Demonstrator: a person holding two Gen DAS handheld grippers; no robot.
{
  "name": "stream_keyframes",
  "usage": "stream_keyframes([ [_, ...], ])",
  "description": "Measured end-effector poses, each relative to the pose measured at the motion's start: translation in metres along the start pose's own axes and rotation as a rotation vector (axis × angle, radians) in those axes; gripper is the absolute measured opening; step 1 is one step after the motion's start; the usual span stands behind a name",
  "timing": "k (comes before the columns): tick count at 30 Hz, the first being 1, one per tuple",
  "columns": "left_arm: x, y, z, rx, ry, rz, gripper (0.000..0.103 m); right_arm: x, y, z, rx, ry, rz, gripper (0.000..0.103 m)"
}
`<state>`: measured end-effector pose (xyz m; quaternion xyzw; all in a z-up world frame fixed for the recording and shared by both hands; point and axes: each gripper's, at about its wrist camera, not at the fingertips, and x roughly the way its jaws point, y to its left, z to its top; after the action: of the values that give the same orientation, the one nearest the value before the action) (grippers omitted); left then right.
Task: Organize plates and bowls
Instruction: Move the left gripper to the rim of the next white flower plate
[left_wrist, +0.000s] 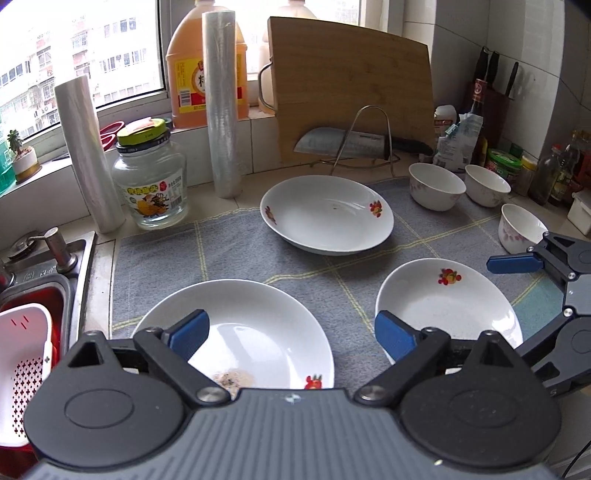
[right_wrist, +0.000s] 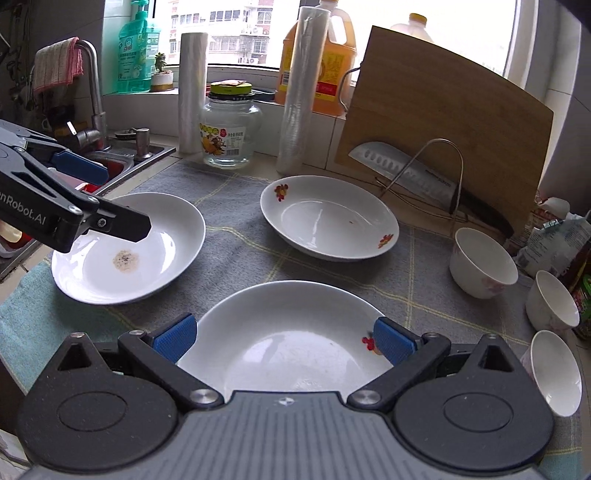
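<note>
White glazed plates with red flower prints are spread singly on a grey checked cloth (right_wrist: 236, 236), apparently laid out for stacking. At the lower frame, the left gripper (left_wrist: 291, 338) is held wide and empty over the stained plate (left_wrist: 255, 332). The right gripper (right_wrist: 284, 341) is likewise spread wide above the nearest clean plate (right_wrist: 288, 332), nothing gripped. A third plate (right_wrist: 328, 218) is seen mid-frame. Three white floral bowls (right_wrist: 480, 262) are grouped at right, unstacked. Farther back, a wooden cutting board (right_wrist: 439, 110) is propped upright with a cleaver (right_wrist: 402, 170) in a wire rack. "nRobot.AI" is read on the left gripper's side.
</note>
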<state>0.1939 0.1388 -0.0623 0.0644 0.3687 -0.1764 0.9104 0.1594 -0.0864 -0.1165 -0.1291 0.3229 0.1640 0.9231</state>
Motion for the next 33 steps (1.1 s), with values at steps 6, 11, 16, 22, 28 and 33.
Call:
stream_keyframes([
  [6,0.004,-0.028,-0.004,-0.008,0.02,-0.009,0.096,-0.011,-0.023,-0.019,0.012,0.009,0.006,0.103],
  [11,0.006,-0.049,-0.005,-0.017,0.022,-0.006,0.096,-0.018,-0.04,-0.033,0.012,0.015,0.028,0.103],
  [16,0.007,-0.064,-0.005,-0.042,0.025,0.001,0.097,-0.024,-0.054,-0.043,-0.002,0.014,0.047,0.103],
  [22,0.01,-0.076,-0.008,-0.086,0.037,0.012,0.098,-0.03,-0.069,-0.053,-0.017,0.013,0.084,0.103],
  [28,0.012,-0.087,-0.009,-0.095,0.025,0.039,0.098,-0.035,-0.077,-0.064,-0.034,0.016,0.121,0.103],
  [33,0.014,-0.089,-0.008,-0.123,0.018,0.04,0.098,-0.036,-0.083,-0.074,-0.048,0.028,0.161,0.103],
])
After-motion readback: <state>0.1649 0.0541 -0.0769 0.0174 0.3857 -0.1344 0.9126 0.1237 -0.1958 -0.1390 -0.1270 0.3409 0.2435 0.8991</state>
